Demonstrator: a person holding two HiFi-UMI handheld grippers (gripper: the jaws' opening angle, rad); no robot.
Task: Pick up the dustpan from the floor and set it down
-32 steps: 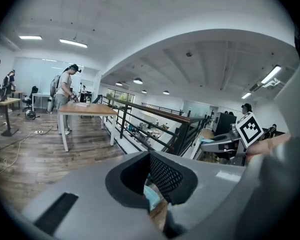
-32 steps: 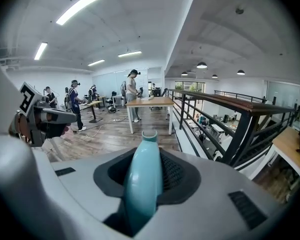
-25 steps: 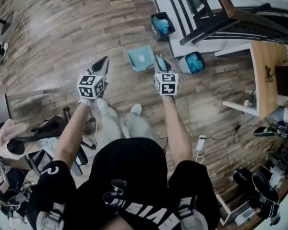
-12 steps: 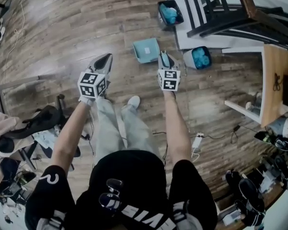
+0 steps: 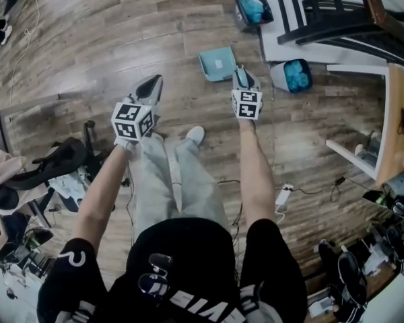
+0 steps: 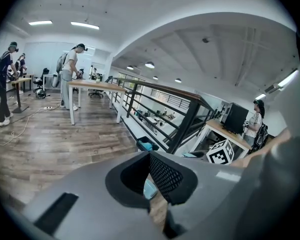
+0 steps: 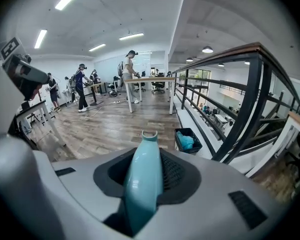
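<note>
- Plainly, the right gripper [image 5: 242, 79] is clamped on the pale teal handle [image 7: 142, 179] of the dustpan [image 5: 217, 64]. The handle runs up between its two dark pads and sticks out past the jaw tips, ending in a small open loop.
- The dustpan's square pan lies just ahead of this gripper's tips and a little to its left, over the wooden floor [image 5: 121, 32]. Whether the pan touches the boards cannot be told.
- The left gripper [image 5: 150, 86] is closed and empty, its tips meeting in a point with nothing between them. It points forward and down, well to the left of the right gripper and at about the same reach.
- Just to the right of the right gripper stands a small grey bin [image 5: 293, 75] with blue stuff inside.
- Further ahead of it and slightly right, a black bin [image 5: 254, 7] also holds something blue and sits beside a dark railing [image 7: 250, 99].
- Behind the right gripper and to its left, between the two forearms, the person's white shoe [image 5: 196, 134] rests on the floor.
</note>
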